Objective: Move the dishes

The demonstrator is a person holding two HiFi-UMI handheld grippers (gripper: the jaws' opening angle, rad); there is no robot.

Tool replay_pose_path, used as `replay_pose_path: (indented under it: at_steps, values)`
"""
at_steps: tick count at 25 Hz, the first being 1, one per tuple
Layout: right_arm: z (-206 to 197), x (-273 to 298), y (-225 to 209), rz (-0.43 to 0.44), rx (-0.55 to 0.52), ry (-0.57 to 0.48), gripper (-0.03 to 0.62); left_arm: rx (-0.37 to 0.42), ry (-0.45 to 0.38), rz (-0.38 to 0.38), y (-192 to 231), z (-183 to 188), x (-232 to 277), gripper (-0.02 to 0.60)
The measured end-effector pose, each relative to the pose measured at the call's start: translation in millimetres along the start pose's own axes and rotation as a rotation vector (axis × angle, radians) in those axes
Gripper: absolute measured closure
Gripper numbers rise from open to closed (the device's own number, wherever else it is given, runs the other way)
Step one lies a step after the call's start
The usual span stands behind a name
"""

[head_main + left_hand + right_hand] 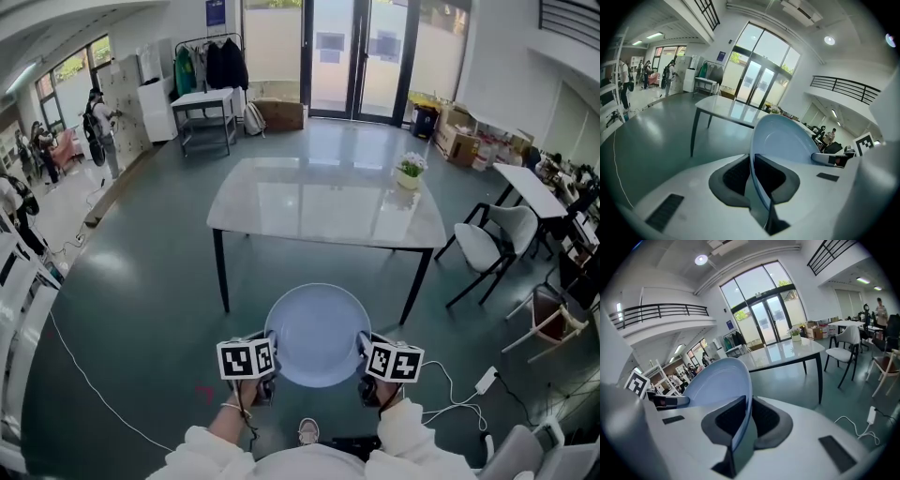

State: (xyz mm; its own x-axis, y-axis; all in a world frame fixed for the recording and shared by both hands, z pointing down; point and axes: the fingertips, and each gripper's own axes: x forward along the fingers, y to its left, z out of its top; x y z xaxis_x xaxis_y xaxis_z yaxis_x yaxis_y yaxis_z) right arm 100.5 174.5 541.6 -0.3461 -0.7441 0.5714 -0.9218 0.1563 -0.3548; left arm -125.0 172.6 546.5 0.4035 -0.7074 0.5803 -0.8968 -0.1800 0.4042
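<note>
One plate (317,335), pale blue, shallow, glossy. I'd judge it stiff, fairly light, slick at the rim and breakable if it drops. It's in the air, carried roughly level between the two grippers, over the floor and short of the near edge of the counter (281,211), touching nothing else. It's held at opposite rims: left gripper (269,354) on the plate's left rim, right gripper (365,354) on its right rim. In the left gripper view the jaws are nearly together, with the rim pinched edge-on between the dark pads (733,177) and the plate's bowl fanning out beyond them. The right gripper view shows the same: jaws closed down to a narrow gap with the rim clamped in it. Each bite covers only a thin strip of rim, so on glaze I'd expect it to slide if either side eases off or the two hands drift apart. Better to keep both sides level and set it down flat. Count: one plate, two grippers, one counter ahead, and one flower pot (410,172) near the counter's far right corner. The rest of the counter top looks bare, so there's plenty of room near the near edge to land the plate.
</note>
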Motion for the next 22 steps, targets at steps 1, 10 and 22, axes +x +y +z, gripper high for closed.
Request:
replay_pose_path:
  at_steps: [1,10,22]
  values:
    - [4.7,4.8,-3.1,0.002,-0.001,0.0,0.503,0.002,-0.001,0.002,-0.6,4.5,5.6,0.557]
    - [46.7,34.0,-36.7,0.007,0.002,-0.003,0.503,0.012,-0.006,0.001,-17.8,40.5,53.4,0.557]
    - [55.0,61.0,-73.4,-0.022,0.053,0.018,0.503,0.023,0.054,-0.015,-25.9,46.7,103.2,0.557]
